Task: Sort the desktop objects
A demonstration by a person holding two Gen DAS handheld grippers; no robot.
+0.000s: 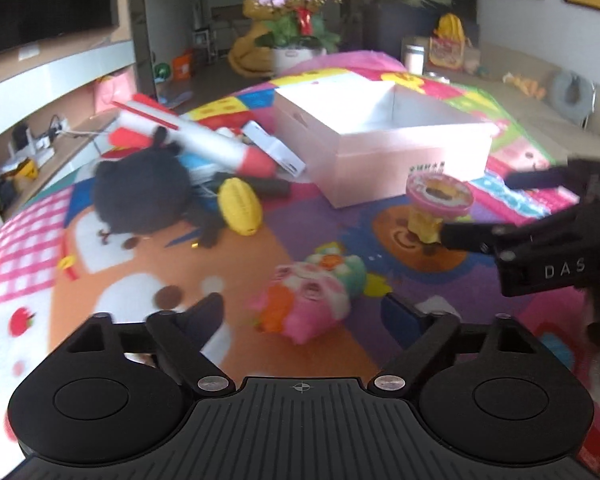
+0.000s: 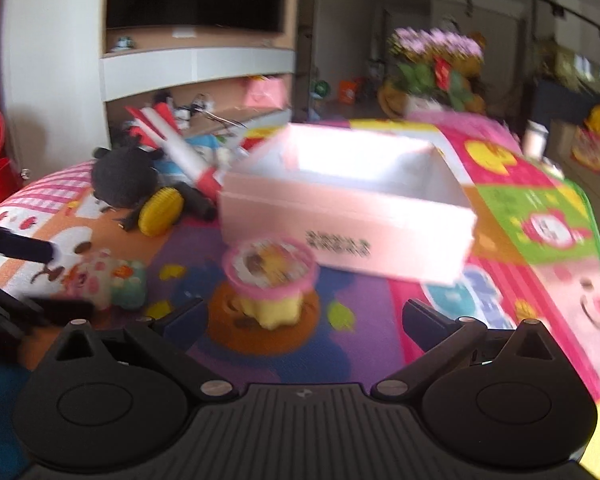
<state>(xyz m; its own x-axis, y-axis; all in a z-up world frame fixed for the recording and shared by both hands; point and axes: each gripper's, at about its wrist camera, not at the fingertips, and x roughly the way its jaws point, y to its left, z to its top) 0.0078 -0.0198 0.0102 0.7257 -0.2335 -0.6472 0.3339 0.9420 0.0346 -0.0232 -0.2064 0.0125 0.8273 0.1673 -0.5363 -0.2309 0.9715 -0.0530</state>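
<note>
- Left gripper point(image 1: 302, 312): jaws apart, empty; pink plush toy point(image 1: 304, 304) on the mat point(image 1: 180, 240) between its fingers, untouched.
- Right gripper point(image 2: 304, 316): jaws wide, empty; pink-topped toy point(image 2: 270, 280) just ahead.
- Box point(image 2: 352, 216): open, beyond both toys.

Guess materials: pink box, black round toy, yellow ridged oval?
Pink box: looks like matte paperboard, with sharp folded edges, thin walls and printed text on its side. Black round toy: probably plush fabric, given its fuzzy, light-absorbing surface and soft outline. Yellow ridged oval: likely moulded plastic or rubber, smooth with regular ribs; blur leaves that open.
</note>
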